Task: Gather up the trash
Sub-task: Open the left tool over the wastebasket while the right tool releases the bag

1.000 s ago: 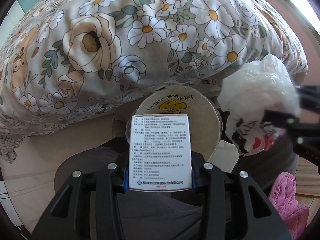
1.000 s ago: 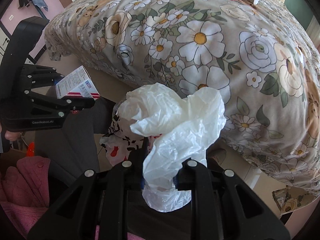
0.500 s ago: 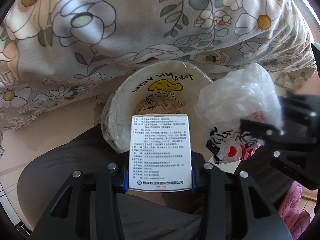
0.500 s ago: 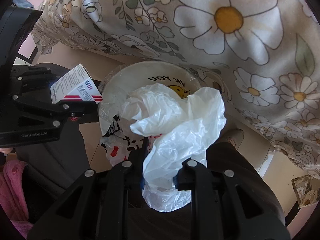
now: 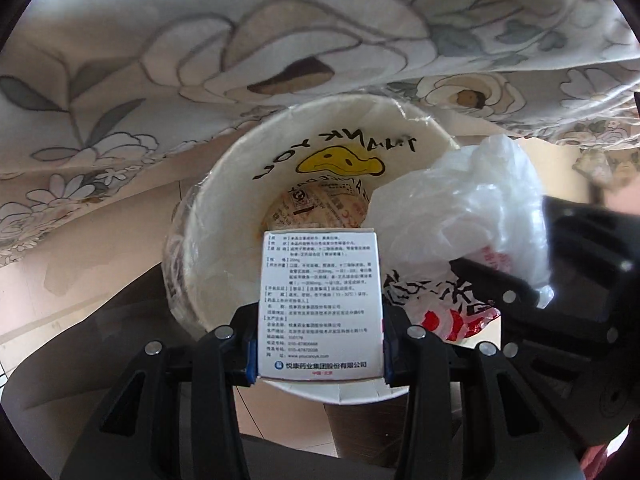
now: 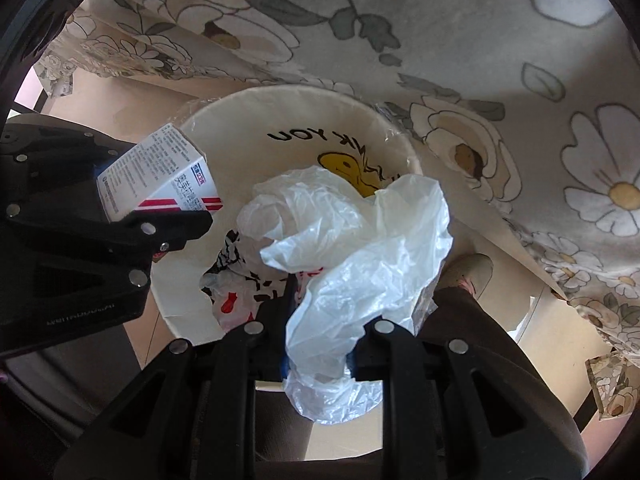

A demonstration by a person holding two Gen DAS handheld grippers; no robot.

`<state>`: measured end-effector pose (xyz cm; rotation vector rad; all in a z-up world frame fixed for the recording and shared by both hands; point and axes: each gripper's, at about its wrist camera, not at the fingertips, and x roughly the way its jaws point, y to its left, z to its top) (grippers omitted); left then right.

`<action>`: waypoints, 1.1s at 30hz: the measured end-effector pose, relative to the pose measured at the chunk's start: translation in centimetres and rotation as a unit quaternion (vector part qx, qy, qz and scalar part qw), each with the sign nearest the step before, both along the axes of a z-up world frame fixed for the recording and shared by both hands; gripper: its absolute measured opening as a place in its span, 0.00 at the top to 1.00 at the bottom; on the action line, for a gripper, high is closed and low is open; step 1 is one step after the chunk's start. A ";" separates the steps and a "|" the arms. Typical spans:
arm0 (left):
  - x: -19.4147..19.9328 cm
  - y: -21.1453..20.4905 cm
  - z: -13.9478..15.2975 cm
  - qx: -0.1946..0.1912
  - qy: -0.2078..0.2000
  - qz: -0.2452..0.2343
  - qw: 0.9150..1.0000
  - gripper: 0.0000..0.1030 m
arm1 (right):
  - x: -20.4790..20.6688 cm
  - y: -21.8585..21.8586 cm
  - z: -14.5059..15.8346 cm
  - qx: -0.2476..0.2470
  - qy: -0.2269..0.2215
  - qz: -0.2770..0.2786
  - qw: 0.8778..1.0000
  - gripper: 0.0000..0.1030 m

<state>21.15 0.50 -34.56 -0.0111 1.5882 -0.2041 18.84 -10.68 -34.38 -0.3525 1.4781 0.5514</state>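
left tool [image 5: 318, 354] clamps stiff, light medicine box [image 5: 320, 304] by its sides | right tool [image 6: 320, 344] pinches soft, slippery plastic bag [image 6: 352, 264] at its bunched neck | both over bin [image 6: 400, 140]

Looking straight down, the right gripper [image 6: 316, 344] at six o'clock pinches a crumpled white plastic bag [image 6: 360, 248] over a round bin [image 6: 192, 304] lined with a "thank you" duck bag. At nine o'clock, the left gripper [image 6: 132, 216] clamps a white medicine box [image 6: 156, 172] above the bin's rim. A floral bedspread [image 6: 440, 32] drapes from twelve to three o'clock.
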 end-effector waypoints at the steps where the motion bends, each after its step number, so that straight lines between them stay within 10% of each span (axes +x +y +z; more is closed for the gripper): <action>1: 0.0 0.0 -0.2 0.001 0.004 0.000 1.000 0.57 | 0.1 0.2 -0.3 -0.003 0.000 0.001 1.000 0.79; 10: 1.4 0.2 -2.7 0.003 0.023 0.014 1.000 0.56 | 0.6 2.3 -3.5 -0.025 -0.012 0.019 0.999 0.77; 16: 0.9 0.0 -2.4 0.003 0.021 0.030 0.999 0.26 | 0.3 2.9 -4.3 -0.043 -0.040 0.035 0.998 0.40; 33: 1.9 0.7 -2.6 0.004 0.014 0.037 0.999 0.26 | 1.2 0.6 -1.6 -0.001 -0.076 0.021 0.997 0.39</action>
